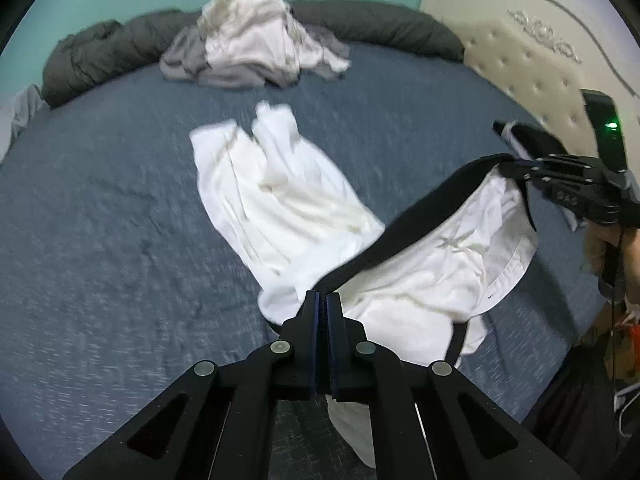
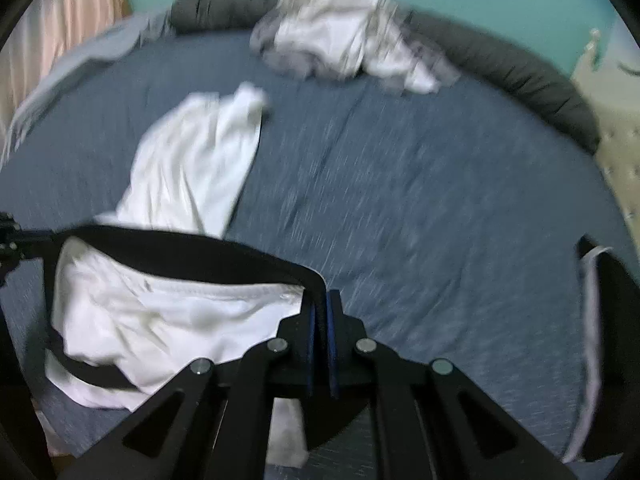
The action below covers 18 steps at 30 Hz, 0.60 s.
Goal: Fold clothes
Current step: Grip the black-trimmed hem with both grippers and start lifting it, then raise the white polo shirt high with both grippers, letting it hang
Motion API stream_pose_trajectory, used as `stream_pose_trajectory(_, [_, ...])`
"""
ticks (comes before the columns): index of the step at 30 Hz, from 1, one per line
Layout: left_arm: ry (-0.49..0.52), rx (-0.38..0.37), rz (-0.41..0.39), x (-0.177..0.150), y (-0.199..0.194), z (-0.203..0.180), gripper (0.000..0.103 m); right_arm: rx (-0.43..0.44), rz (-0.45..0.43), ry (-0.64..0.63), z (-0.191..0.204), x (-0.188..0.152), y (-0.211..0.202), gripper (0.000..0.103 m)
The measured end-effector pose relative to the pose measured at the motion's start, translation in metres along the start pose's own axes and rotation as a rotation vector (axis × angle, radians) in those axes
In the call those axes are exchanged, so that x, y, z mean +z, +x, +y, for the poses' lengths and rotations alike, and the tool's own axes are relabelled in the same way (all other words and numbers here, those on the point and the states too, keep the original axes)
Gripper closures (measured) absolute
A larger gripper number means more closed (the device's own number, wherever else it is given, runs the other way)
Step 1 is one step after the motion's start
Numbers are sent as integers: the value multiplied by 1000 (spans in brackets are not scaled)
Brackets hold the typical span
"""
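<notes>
A white garment (image 1: 420, 272) (image 2: 160, 312) with a black waistband (image 1: 400, 224) (image 2: 180, 248) lies on the blue bed sheet (image 1: 100, 200) (image 2: 400, 200). Its waist end is lifted and its legs (image 1: 272, 192) (image 2: 188, 168) trail flat toward the far side. My left gripper (image 1: 324, 300) is shut on one end of the waistband. At the other end my right gripper (image 2: 322, 296) (image 1: 520, 176) is shut on the band, which stretches taut between the two. The left gripper (image 2: 12, 240) only just shows at the left edge of the right wrist view.
A heap of white and grey clothes (image 1: 256, 44) (image 2: 344, 40) sits at the far side, in front of a rolled dark grey quilt (image 1: 100, 52) (image 2: 520, 68). A cream tufted headboard (image 1: 540, 60) stands on the right. A dark garment with pale trim (image 2: 600, 320) lies at the right.
</notes>
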<state>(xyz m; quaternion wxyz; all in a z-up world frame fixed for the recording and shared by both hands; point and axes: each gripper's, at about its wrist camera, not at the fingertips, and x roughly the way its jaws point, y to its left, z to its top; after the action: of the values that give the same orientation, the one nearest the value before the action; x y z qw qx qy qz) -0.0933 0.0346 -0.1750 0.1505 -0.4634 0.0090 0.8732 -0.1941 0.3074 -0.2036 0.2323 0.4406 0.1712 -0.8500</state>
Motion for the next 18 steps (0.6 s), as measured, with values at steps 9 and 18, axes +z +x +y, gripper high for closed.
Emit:
stream_pose_trajectory(9, [46, 72, -203, 59, -115, -10, 100, -88, -291, -24, 10, 49, -139, 99])
stream_pose_trajectory(18, [133, 172, -439, 136, -265, -30, 100, -127, -510, -6, 19, 105, -282, 99])
